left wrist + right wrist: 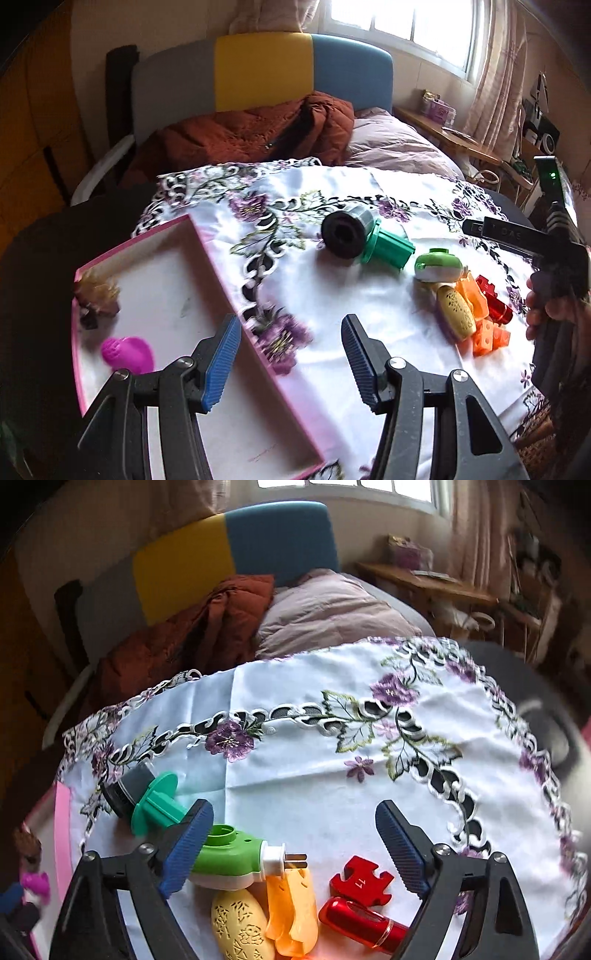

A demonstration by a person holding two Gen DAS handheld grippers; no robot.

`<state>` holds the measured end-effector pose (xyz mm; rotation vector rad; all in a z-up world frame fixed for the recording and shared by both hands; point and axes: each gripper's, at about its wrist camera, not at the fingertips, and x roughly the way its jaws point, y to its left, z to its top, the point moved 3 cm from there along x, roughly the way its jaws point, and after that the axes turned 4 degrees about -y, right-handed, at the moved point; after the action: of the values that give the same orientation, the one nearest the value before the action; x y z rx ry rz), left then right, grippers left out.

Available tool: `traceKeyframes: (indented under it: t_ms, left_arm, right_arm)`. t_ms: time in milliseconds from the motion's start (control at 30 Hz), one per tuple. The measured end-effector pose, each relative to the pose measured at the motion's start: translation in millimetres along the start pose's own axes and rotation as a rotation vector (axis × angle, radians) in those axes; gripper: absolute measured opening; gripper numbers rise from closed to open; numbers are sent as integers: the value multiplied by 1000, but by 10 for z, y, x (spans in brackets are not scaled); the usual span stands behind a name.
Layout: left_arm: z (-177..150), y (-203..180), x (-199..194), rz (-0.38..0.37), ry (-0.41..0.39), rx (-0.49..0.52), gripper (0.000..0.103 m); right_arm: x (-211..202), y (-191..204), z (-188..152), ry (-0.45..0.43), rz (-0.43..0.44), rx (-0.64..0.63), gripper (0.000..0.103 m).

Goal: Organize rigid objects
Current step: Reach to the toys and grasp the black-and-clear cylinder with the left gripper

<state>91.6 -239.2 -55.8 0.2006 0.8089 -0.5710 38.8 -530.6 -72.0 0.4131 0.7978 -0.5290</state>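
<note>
My left gripper [290,328] is open and empty over the right wall of a pink-rimmed box [218,266]. The box holds a magenta toy [127,352] and a brown item [98,295]. On the embroidered cloth lie a black-and-green cylinder part [364,236], a green-and-white plug device [437,264], a yellow oval [456,308], orange pieces [476,299] and red pieces [496,302]. My right gripper [295,823] is open and empty above the plug device [229,860], yellow oval [242,925], orange piece [293,904], red puzzle block [362,880] and red tube [364,923].
The cloth [314,746] covers a round dark table. Behind it is a bed with a rust-coloured quilt [255,133], a pink pillow [391,144] and a yellow-and-blue headboard [266,70]. A wooden desk [454,136] stands at the right under the window.
</note>
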Motion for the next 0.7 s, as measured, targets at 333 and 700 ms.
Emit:
traceKeyframes:
  t_ms: [333, 700]
  left_arm:
    - [398, -286, 463, -26, 12, 102, 57]
    - [844, -623, 969, -128, 41, 246, 58]
  right_arm:
    - [-14, 58, -17, 8, 23, 9, 96]
    - [-21, 28, 13, 8, 45, 34, 96]
